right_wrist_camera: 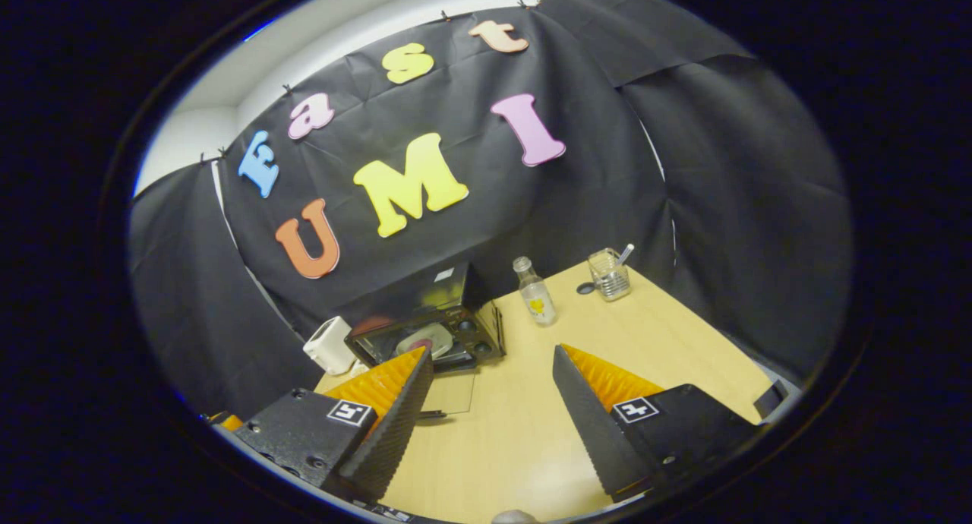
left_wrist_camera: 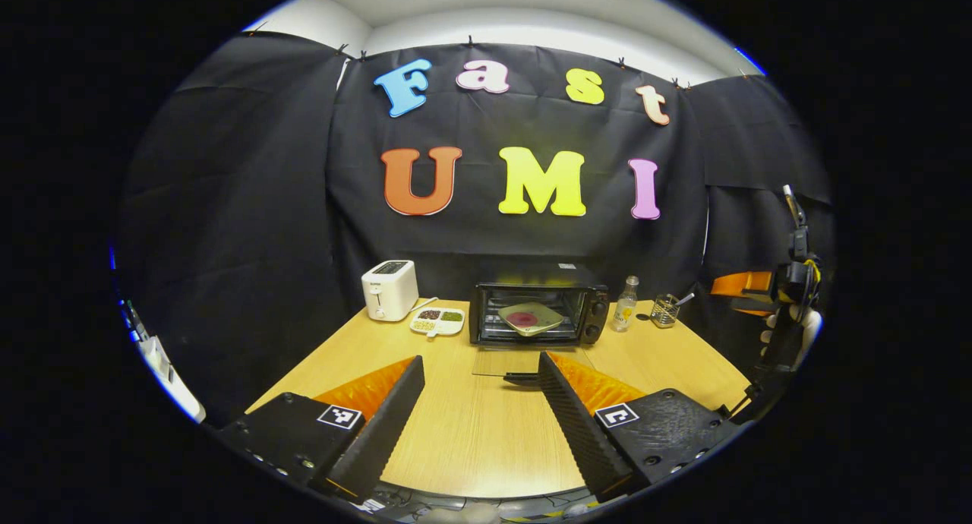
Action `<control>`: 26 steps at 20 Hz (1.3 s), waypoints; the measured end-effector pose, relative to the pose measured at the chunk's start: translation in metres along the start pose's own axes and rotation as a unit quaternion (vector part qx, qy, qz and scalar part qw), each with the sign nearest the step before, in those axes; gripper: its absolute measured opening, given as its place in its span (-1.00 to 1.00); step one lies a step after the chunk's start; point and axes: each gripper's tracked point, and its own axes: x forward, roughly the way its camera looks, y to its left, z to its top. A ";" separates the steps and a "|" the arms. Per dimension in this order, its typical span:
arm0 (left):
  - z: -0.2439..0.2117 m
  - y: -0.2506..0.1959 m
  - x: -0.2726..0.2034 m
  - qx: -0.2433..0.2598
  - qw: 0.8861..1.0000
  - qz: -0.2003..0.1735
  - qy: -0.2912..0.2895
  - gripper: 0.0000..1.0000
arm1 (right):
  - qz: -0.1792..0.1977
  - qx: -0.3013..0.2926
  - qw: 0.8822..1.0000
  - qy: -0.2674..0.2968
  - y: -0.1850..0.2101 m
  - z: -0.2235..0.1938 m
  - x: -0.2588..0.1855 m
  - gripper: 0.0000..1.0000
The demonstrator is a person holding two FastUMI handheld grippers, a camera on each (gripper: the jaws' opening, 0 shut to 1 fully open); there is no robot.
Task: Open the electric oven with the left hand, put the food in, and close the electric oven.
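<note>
The black electric oven (left_wrist_camera: pixel 538 311) stands at the back of the wooden table (left_wrist_camera: pixel 471 433), its glass door (left_wrist_camera: pixel 507 361) lying flat and open toward me. Inside on the rack rests a plate with dark red food (left_wrist_camera: pixel 529 318). My left gripper (left_wrist_camera: pixel 480 372) hovers open over the table, short of the door, nothing between its fingers. The right gripper, held by a hand (left_wrist_camera: pixel 790 323), shows at the right edge of the left gripper view. In the right gripper view that gripper (right_wrist_camera: pixel 493 368) is open and empty, with the oven (right_wrist_camera: pixel 429 334) ahead to its left.
A white toaster (left_wrist_camera: pixel 389 289) and a divided dish of snacks (left_wrist_camera: pixel 437 320) sit left of the oven. A small glass bottle (left_wrist_camera: pixel 626 304) and a glass cup with a spoon (left_wrist_camera: pixel 665 310) stand to its right. Black cloth walls the booth.
</note>
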 end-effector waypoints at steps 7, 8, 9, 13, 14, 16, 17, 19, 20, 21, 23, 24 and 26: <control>-0.063 -0.058 0.062 0.018 0.996 0.047 0.069 0.92 | 0.020 -0.128 0.992 0.001 -0.054 0.032 -0.034 1.00; -0.072 -0.069 0.069 0.022 0.996 0.044 0.078 0.94 | 0.020 -0.132 0.991 0.006 -0.062 0.032 -0.038 1.00; -0.081 -0.077 0.077 0.027 0.995 0.041 0.087 0.94 | 0.018 -0.131 0.991 0.008 -0.069 0.035 -0.043 1.00; -0.112 -0.099 0.115 0.041 0.992 0.009 0.116 0.94 | -0.009 -0.124 0.992 0.007 -0.096 0.046 -0.040 1.00; -0.120 -0.103 0.126 0.041 0.992 -0.003 0.123 0.94 | -0.019 -0.122 0.992 0.006 -0.101 0.049 -0.041 1.00; -0.135 -0.108 0.150 0.046 0.990 -0.022 0.135 0.93 | -0.039 -0.124 0.991 -0.005 -0.100 0.058 -0.044 1.00; -0.144 -0.108 0.160 0.046 0.988 -0.029 0.146 0.94 | -0.051 -0.129 0.990 -0.005 -0.098 0.060 -0.045 1.00; -0.157 -0.107 0.182 0.043 0.986 -0.043 0.157 0.94 | -0.070 -0.134 0.988 -0.005 -0.091 0.061 -0.048 1.00; -0.167 -0.106 0.192 0.042 0.984 -0.047 0.166 0.94 | -0.080 -0.137 0.987 -0.005 -0.087 0.061 -0.047 1.00; -0.175 -0.104 0.201 0.042 0.983 -0.051 0.172 0.94 | -0.095 -0.137 0.986 -0.003 -0.085 0.061 -0.047 1.00; -0.188 -0.098 0.215 0.046 0.980 -0.055 0.183 0.94 | -0.110 -0.130 0.985 -0.003 -0.073 0.058 -0.048 1.00; -0.192 -0.095 0.222 0.046 0.980 -0.055 0.185 0.95 | -0.118 -0.130 0.984 -0.001 -0.067 0.057 -0.049 1.00; -0.199 -0.092 0.234 0.050 0.979 -0.057 0.188 0.94 | -0.134 -0.133 0.982 0.000 -0.059 0.055 -0.054 1.00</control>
